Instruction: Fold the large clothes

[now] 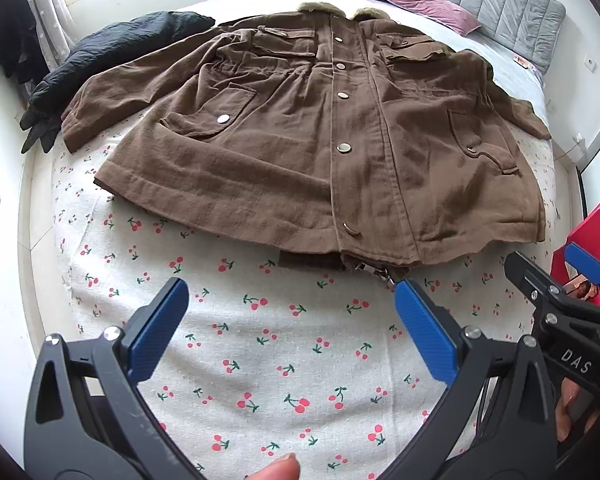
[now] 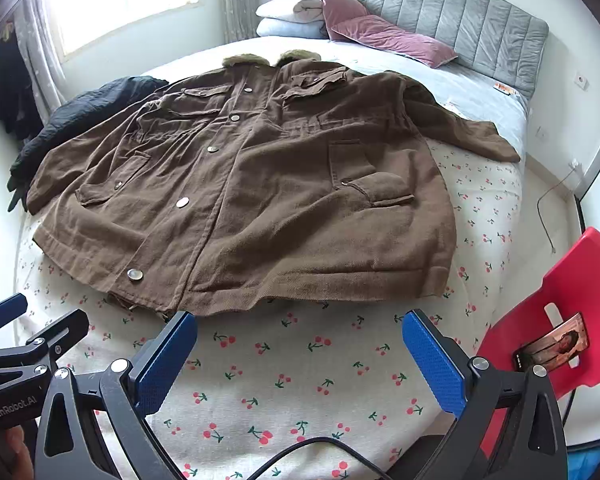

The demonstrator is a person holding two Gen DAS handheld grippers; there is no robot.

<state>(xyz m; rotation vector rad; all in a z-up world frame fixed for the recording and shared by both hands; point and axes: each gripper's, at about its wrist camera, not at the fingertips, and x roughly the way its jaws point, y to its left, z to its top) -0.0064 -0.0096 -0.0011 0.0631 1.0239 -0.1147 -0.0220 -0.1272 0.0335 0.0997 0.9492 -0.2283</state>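
A large brown coat (image 1: 300, 128) (image 2: 244, 184) with metal snaps and a furry collar lies spread flat, front up, on a cherry-print sheet (image 1: 260, 352) (image 2: 300, 380), sleeves out to both sides. My left gripper (image 1: 290, 300) hovers open over the sheet just short of the coat's hem, nothing between its blue pads. My right gripper (image 2: 300, 332) is likewise open and empty, near the hem further right. In the left wrist view the right gripper (image 1: 556, 280) shows at the right edge; in the right wrist view the left gripper (image 2: 16, 328) shows at the lower left.
A black jacket (image 1: 112, 52) (image 2: 88, 108) lies on the bed's far left, touching the coat's sleeve. Pink and pale pillows (image 2: 380, 36) rest against the grey headboard (image 2: 460, 12). A red chair (image 2: 560, 320) with a phone on it stands at the bed's right corner.
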